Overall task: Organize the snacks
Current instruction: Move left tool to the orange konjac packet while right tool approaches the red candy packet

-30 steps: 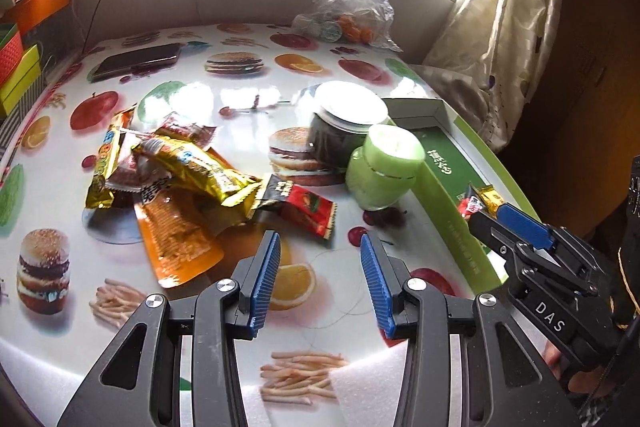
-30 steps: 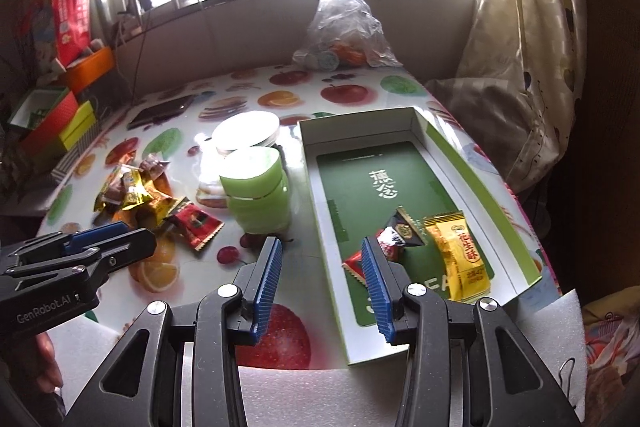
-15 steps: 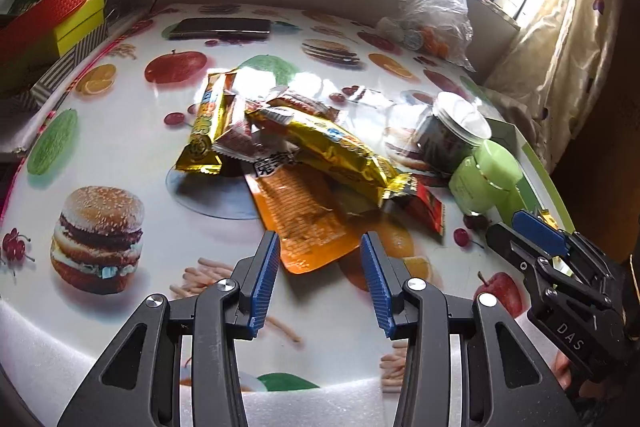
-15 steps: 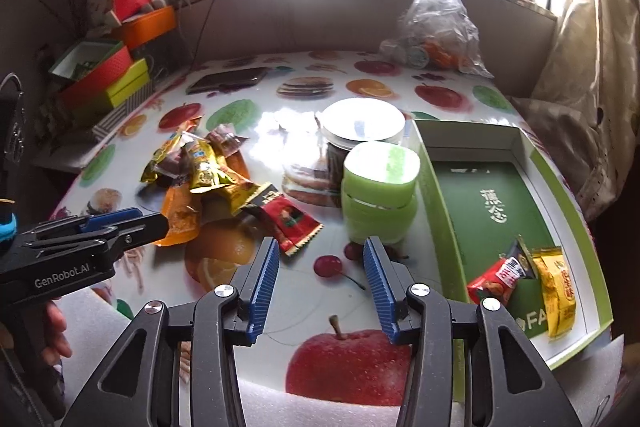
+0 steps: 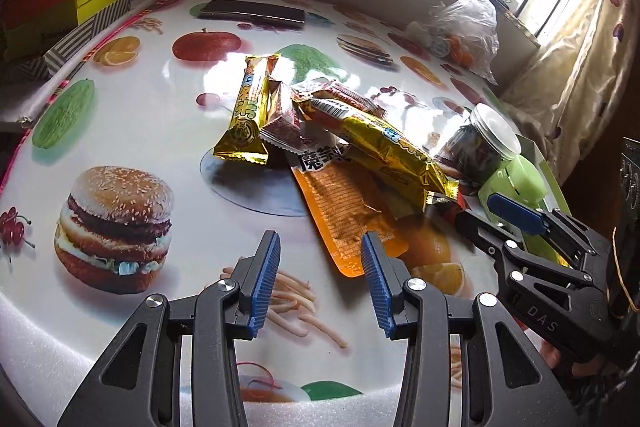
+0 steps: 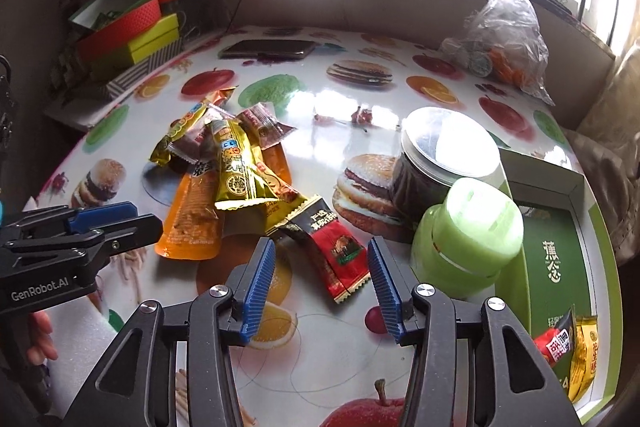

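Observation:
A heap of snack packets lies mid-table: an orange pouch [image 5: 344, 211], a long gold packet [image 5: 396, 155], a gold bar [image 5: 248, 107] and a red-and-black sachet [image 6: 336, 247]. My left gripper [image 5: 320, 279] hangs open just short of the orange pouch's near end, nothing between its pads. My right gripper [image 6: 320, 279] is over the red-and-black sachet; its jaws are opening and the pads do not touch it. A green box [image 6: 560, 259] at the right holds a red packet [image 6: 558, 341] and a yellow one [image 6: 586, 351].
A green jar [image 6: 468, 239] and a white-lidded dark jar [image 6: 436, 163] stand between the heap and the box. A phone [image 5: 252, 13] lies at the far side, a plastic bag [image 6: 504, 43] at the back right. Coloured boxes [image 6: 128, 35] are stacked off the left edge.
Both grippers swung left, from the green box and jars toward the snack heap. The right jaws have widened. The left jaws kept their gap.

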The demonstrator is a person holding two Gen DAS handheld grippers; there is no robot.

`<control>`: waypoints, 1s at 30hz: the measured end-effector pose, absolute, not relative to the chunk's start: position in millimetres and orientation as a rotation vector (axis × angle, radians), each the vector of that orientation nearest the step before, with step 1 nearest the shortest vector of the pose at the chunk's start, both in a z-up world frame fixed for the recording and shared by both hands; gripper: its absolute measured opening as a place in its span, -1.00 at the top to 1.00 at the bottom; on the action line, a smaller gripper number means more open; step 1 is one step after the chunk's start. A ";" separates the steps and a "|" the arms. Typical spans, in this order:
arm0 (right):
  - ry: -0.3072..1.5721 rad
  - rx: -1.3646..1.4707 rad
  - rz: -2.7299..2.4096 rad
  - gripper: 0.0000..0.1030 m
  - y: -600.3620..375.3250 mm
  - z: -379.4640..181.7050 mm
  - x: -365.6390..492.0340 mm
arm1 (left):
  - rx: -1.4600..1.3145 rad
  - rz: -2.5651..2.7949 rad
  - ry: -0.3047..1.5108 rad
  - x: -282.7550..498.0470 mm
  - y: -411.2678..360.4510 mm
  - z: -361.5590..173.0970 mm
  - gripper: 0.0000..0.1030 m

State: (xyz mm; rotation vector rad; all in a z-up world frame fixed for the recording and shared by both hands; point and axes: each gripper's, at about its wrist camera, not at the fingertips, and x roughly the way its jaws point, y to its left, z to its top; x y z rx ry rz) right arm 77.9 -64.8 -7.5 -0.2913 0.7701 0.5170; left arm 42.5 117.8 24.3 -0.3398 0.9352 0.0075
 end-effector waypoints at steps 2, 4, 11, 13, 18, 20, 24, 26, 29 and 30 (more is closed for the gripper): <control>0.769 -0.333 0.498 0.07 -57.7 -10.6 81.3 | -0.345 0.011 0.936 43.8 121.0 23.5 0.16; 0.780 -0.347 0.498 0.07 -53.8 -14.4 84.8 | -0.350 0.012 0.937 44.4 123.7 22.7 0.16; 0.821 -0.337 0.487 0.08 -47.3 -25.0 92.2 | -0.367 0.013 0.942 45.5 129.3 19.2 0.16; 0.827 -0.316 0.496 0.23 -47.9 -25.4 91.8 | -0.370 0.013 0.941 45.9 130.6 18.9 0.16; 0.836 -0.288 0.530 0.41 -45.1 -25.5 84.9 | -0.373 0.018 0.936 45.5 135.1 20.0 0.16; 0.839 -0.270 0.569 0.42 -42.9 -25.3 80.4 | -0.374 0.020 0.934 44.8 137.0 20.6 0.16; 0.848 -0.254 0.632 0.45 -33.5 -26.2 67.0 | -0.373 0.027 0.933 44.4 139.2 22.5 0.16; 0.849 -0.251 0.667 0.45 -27.2 -27.3 58.1 | -0.371 0.029 0.929 44.8 140.2 23.9 0.16; 0.852 -0.242 0.717 0.45 -18.4 -28.1 47.7 | -0.366 0.029 0.929 45.5 141.2 25.6 0.16; 0.856 -0.235 0.738 0.45 -16.0 -28.5 45.1 | -0.363 0.027 0.931 46.1 141.1 25.8 0.16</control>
